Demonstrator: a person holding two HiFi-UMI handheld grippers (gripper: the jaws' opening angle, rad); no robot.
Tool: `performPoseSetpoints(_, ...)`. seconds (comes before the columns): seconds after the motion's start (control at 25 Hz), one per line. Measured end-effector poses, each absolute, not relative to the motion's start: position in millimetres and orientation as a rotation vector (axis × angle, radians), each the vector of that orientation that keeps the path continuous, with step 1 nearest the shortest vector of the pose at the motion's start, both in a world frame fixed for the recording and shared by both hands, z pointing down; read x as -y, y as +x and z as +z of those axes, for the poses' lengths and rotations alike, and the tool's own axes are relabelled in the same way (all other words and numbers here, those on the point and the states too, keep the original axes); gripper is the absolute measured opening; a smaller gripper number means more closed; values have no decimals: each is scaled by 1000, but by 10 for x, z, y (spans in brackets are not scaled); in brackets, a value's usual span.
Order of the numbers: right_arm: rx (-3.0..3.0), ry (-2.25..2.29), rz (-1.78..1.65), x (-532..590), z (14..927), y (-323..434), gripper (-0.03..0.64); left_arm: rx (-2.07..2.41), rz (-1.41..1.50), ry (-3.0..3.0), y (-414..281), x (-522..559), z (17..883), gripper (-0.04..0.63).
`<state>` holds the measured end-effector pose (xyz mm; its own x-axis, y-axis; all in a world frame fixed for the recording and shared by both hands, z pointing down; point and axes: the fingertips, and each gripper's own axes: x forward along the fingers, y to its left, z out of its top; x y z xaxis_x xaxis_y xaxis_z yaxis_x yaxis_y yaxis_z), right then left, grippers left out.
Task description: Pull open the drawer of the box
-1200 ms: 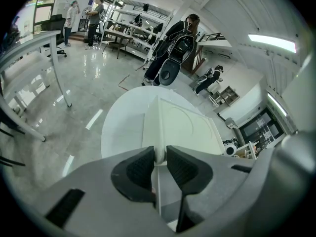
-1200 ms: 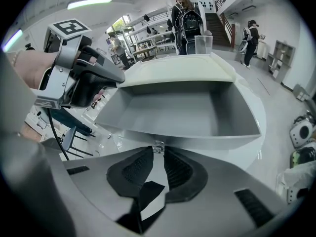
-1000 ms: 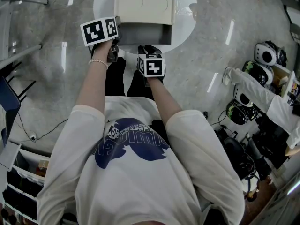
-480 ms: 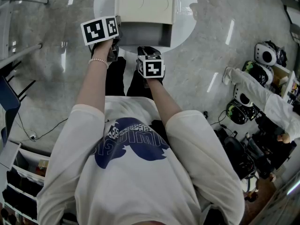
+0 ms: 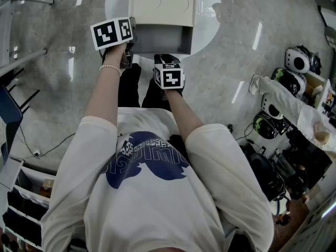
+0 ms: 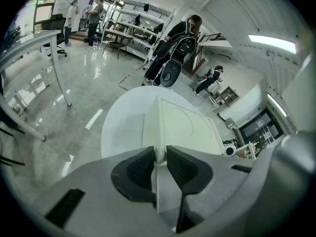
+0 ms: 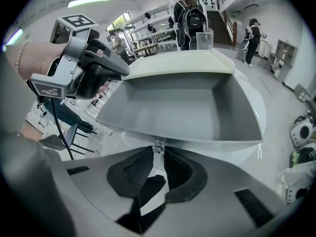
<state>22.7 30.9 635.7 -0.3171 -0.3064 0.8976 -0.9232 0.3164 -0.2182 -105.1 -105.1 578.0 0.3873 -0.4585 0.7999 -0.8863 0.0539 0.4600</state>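
Observation:
A cream box (image 5: 161,7) stands on a round white table (image 5: 118,4). Its grey drawer (image 5: 157,38) is pulled out toward me and is empty inside (image 7: 182,107). My left gripper (image 5: 130,30) is at the box's near left corner. In the left gripper view its jaws (image 6: 159,157) are shut on the cream edge of the box (image 6: 182,127). My right gripper (image 5: 167,56) is at the middle of the drawer front, its jaws (image 7: 158,154) shut on the small metal knob (image 7: 158,146). The left gripper (image 7: 118,72) also shows in the right gripper view.
A clear plastic cup (image 7: 204,40) stands on the table behind the box. Helmets and gear (image 5: 299,62) lie on the floor to the right. Metal table legs (image 5: 21,56) and shelves (image 5: 21,193) are at the left. People stand far off in the room.
The right gripper has edged slightly toward me with the drawer knob. The left gripper has stayed on the box.

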Motion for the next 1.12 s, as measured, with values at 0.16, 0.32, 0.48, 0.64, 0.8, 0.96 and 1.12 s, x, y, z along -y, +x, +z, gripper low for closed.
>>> performPoseSetpoints(0.16,1797,1095,999,-355,6385,246,63,1231,500,1576,-1049,1047,5789,87)
performPoseSetpoints(0.32,1797,1093,992,-366,6393,249,63,1232,499,1577,-1054,1046,5788,87)
performPoseSetpoints(0.48,1799,1094,983,-366,6396,253,63,1233,499,1578,-1052,1046,5781,87)
performPoseSetpoints(0.64,1802,1095,985,-359,6410,254,63,1232,498,1579,-1049,1055,5787,87)
performPoseSetpoints(0.8,1805,1103,984,-356,6422,246,64,1234,501,1583,-1053,1057,5790,87)
performPoseSetpoints(0.96,1823,1128,949,-334,6382,227,72,1241,503,1587,-1068,1059,5760,87)
performPoseSetpoints(1.12,1836,1132,980,-426,6360,253,129,1233,496,1608,-1042,1039,5767,89)
